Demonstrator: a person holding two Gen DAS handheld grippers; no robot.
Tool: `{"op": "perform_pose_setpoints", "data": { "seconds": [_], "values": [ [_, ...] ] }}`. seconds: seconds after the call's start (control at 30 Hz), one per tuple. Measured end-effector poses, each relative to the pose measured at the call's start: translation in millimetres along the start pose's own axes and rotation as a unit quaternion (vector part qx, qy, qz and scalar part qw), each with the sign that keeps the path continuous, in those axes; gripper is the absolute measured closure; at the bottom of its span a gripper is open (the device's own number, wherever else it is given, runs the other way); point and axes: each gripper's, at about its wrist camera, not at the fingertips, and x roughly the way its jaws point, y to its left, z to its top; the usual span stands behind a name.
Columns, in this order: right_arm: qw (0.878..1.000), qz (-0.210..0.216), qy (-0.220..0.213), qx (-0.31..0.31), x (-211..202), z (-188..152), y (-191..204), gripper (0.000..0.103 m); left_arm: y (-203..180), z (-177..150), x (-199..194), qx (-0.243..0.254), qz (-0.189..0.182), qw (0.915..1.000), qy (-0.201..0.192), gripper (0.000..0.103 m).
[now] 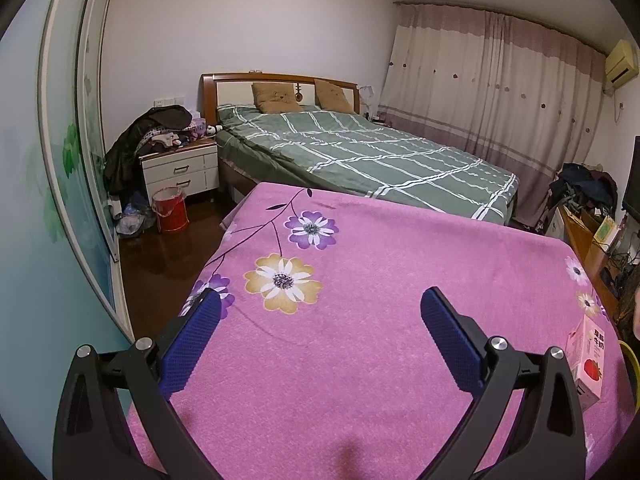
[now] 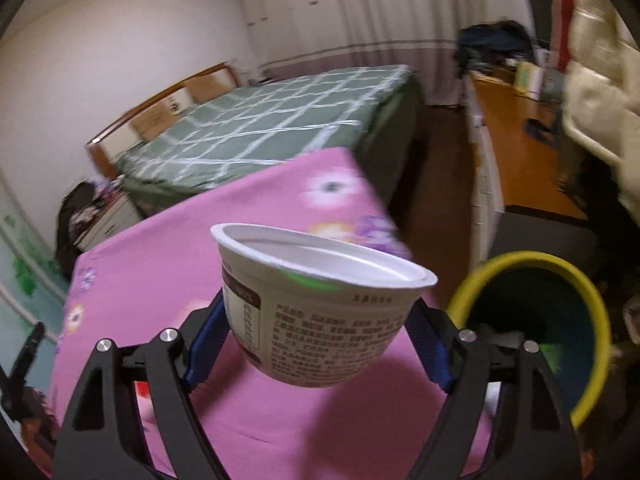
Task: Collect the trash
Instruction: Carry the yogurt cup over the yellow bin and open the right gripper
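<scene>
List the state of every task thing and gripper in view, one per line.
right gripper: shut on the cup, lifted off the cloth.
yogurt cup: empty, lidless, tilted, held by its sides.
bin: open, yellow-rimmed, right of the cup.
left gripper: open, holding nothing, above the pink cloth.
milk carton: upright on the cloth.

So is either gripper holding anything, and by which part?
The right gripper holds a white printed plastic cup by its lower side walls; the left gripper holds nothing.
</scene>
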Motion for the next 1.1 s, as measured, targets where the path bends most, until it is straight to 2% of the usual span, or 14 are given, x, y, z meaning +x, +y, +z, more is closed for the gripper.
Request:
{"op": "perform_pose_setpoints", "data": {
  "seconds": [0.23,0.33,0.5,0.57,0.9,1.1],
  "values": [
    [0.996,-0.069,0.007,0.049,-14,-5,-87,0.026,-1,0,0,0.001,-0.002,1.0,0.004,0.005],
    [0.994,-0.096,0.01,0.054,-16,-11,-110,0.026,-2,-1,1,0.005,-0.004,1.0,0.006,0.005],
    [0.991,-0.116,0.016,0.067,-11,-19,-135,0.025,-8,-2,1,0.017,-0.009,0.9998,0.004,0.005],
    [0.99,-0.119,0.014,0.073,-7,-22,-141,0.017,-12,-3,2,0.026,-0.01,0.9996,0.006,0.005],
    [0.991,-0.116,-0.003,0.069,-7,-27,-130,0.016,-20,-6,0,0.048,-0.02,0.9987,0.004,0.005],
    [0.991,-0.121,-0.022,0.061,-12,-29,-120,0.015,-39,-8,-6,0.072,-0.058,0.9957,0.011,0.005]
  ]
}}
